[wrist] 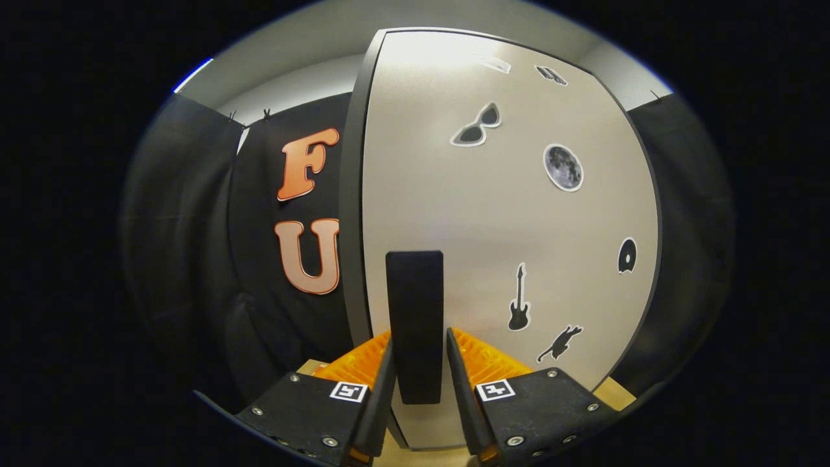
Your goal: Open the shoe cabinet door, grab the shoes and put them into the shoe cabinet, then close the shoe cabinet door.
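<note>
The gripper [419, 363] sat close against the shoe cabinet door [506, 214], its two fingers narrowed around the dark upright handle [415, 324] that stood between them near the door's left edge. Both fingers appeared to touch the handle's sides, so it looked held, though the contact faces were hard to see.

The step in hand seemed to be working the door by its handle. To do it well, the grip would want to stay square on the handle, and the pull should follow the door's swing rather than run straight back, or the fingers might slip off the smooth bar.

Stickers [563, 167] dotted the door to the right of the handle. The door hid the cabinet's inside, so I could not tell whether the shoes were in there. The hinge side was hard to make out. The handle's lower end and the door's bottom edge were cut off by the fingers.
</note>
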Motion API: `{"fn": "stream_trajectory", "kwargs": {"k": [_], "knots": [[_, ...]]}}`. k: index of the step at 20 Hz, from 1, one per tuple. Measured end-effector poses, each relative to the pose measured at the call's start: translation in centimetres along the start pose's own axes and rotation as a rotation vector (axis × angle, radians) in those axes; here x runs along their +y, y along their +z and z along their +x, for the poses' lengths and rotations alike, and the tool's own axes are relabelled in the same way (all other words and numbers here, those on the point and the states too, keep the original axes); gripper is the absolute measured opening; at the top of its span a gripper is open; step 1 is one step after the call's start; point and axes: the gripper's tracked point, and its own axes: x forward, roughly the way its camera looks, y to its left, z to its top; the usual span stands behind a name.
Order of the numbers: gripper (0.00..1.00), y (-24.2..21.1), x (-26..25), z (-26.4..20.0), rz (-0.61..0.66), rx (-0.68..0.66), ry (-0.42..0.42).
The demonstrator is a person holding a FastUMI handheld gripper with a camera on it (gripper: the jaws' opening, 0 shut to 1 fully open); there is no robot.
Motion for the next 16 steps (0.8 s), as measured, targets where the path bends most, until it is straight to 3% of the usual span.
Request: {"fn": "stream_trajectory", "kwargs": {"k": [1,10,16], "knots": [[0.42,0.1,0.1,0.0,-0.003,-0.001,0.002],[0.28,0.0,0.3,-0.2,0.018,0.001,0.038],[0.19,0.0,0.0,-1.4,0.023,-0.001,-0.001]]}}
